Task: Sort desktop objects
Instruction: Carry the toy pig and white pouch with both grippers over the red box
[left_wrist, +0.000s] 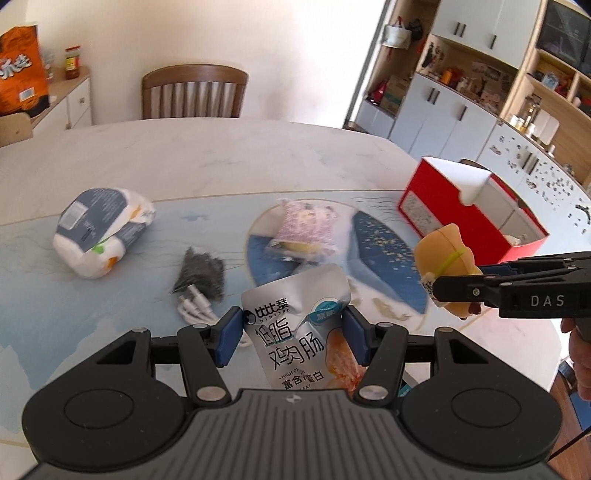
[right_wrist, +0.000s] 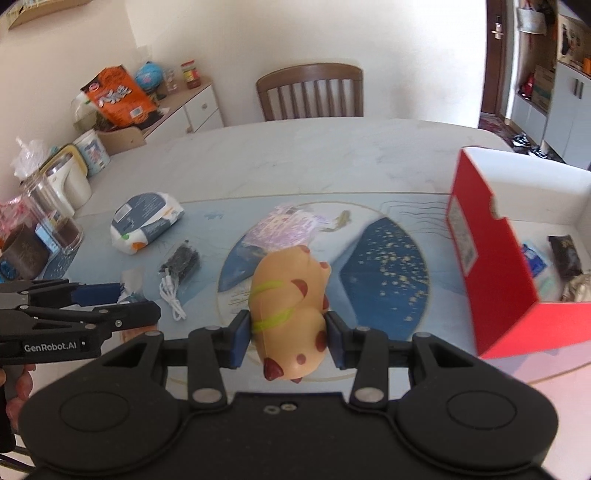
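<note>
My left gripper (left_wrist: 293, 338) is shut on a silver snack pouch (left_wrist: 303, 332) with printed characters, held above the blue table mat (left_wrist: 74, 314). My right gripper (right_wrist: 288, 338) is shut on an orange toy figure (right_wrist: 291, 295) with dark red spots and a green band; the same toy (left_wrist: 445, 262) shows at the right of the left wrist view. A red open box (right_wrist: 491, 258) stands at the right with small packets inside. On the mat lie a white-and-blue wipes pack (left_wrist: 99, 232), a pink patterned bag (left_wrist: 306, 225), a black pouch (left_wrist: 203, 273) and a white cable (left_wrist: 192, 308).
A wooden chair (left_wrist: 195, 92) stands behind the table's far edge. A side cabinet at the left carries an orange bag (right_wrist: 118, 96), jars and tins. Glass jars (right_wrist: 51, 218) crowd the table's left end. Shelves and cupboards (left_wrist: 480, 92) fill the right of the room.
</note>
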